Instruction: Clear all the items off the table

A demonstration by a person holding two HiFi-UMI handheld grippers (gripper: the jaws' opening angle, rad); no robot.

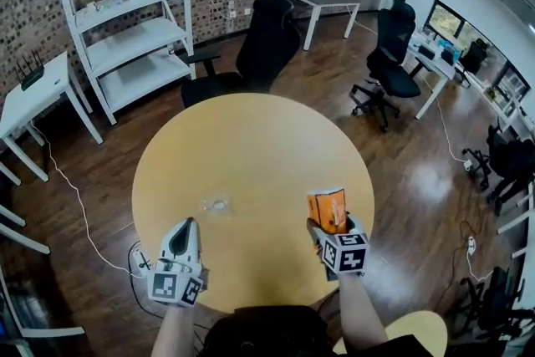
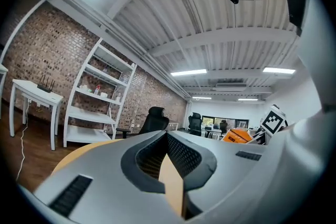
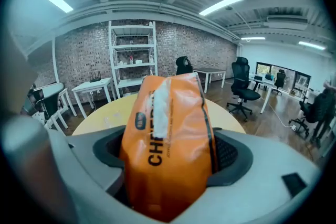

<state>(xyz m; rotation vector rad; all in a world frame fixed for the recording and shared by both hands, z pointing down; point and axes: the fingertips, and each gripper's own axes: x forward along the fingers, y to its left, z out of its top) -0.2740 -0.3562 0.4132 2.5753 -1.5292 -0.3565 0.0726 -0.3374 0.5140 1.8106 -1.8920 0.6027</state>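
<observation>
Right gripper [image 1: 333,228] pinches orange snack bag [image 1: 326,209] at round table's [image 1: 251,138] near-right edge; left gripper [image 1: 182,237] jaws pressed together, near front edge.

That orange snack bag [image 3: 168,149] is glossy, crinkly plastic film; the tabletop [image 1: 251,146] looks smooth matt pale wood; left tool [image 1: 184,232] and right tool [image 1: 329,221] are matt grey plastic; the floor [image 1: 418,171] is shiny dark wood
</observation>
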